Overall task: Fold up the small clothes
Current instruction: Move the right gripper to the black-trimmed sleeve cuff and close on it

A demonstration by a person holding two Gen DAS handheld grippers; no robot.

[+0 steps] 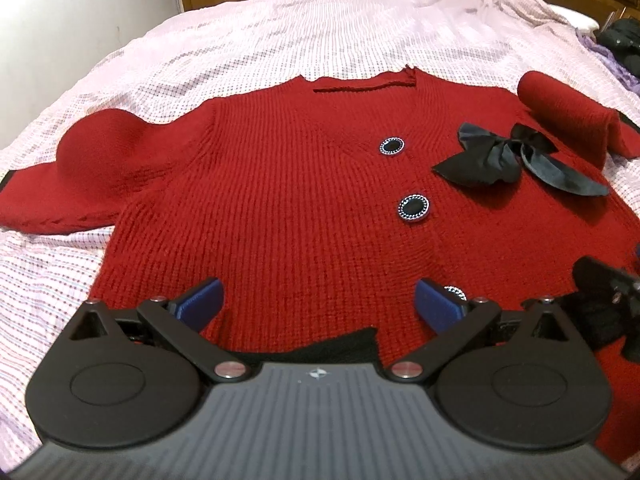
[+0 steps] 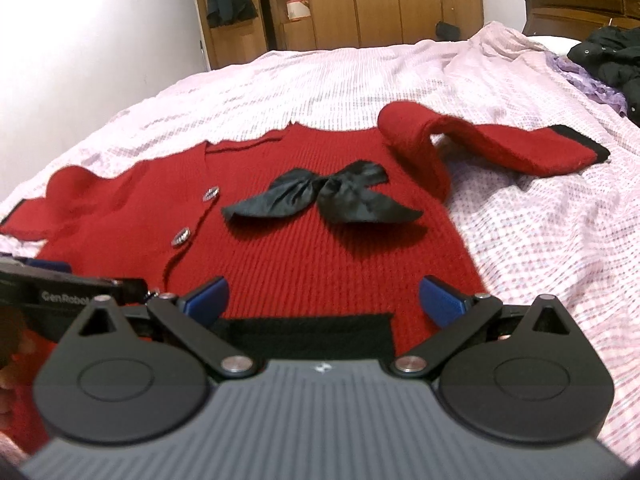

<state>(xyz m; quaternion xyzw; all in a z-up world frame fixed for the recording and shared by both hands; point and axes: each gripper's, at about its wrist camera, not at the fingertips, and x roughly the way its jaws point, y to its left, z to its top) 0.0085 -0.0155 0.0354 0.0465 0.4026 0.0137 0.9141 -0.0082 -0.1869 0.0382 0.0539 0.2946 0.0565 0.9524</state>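
Left gripper (image 1: 318, 300): blue fingers (image 1: 200, 300) spread wide, nothing between them, poised over the near hem of the cardigan (image 1: 280, 200). A black hem band (image 1: 332, 346) lies just behind the gap between the fingers; a third button (image 1: 456, 292) peeks out beside the right finger. Ahead of the fingers, two black buttons (image 1: 413, 207) run up the front, with a black bow (image 1: 516, 156) to their right. Beyond the left finger, a sleeve (image 1: 80, 172) bulges upward; the other sleeve (image 1: 568, 116) is bent over far to the right.

Right gripper (image 2: 324, 300): fingers (image 2: 440, 300) likewise parted and empty, over the cardigan's hem. The black band (image 2: 308, 334) sits between and just behind them. The left gripper's body (image 2: 60, 292) shows beside the left finger. Straight ahead lies the bow; farther right, the bent sleeve with a black cuff (image 2: 584, 144) rests on the sheet.

The cardigan lies flat, front up, on a pale checked sheet (image 1: 280, 40). Beyond it, dark clothes (image 2: 608, 60) are heaped at far right, with wooden wardrobes (image 2: 380, 0) behind.
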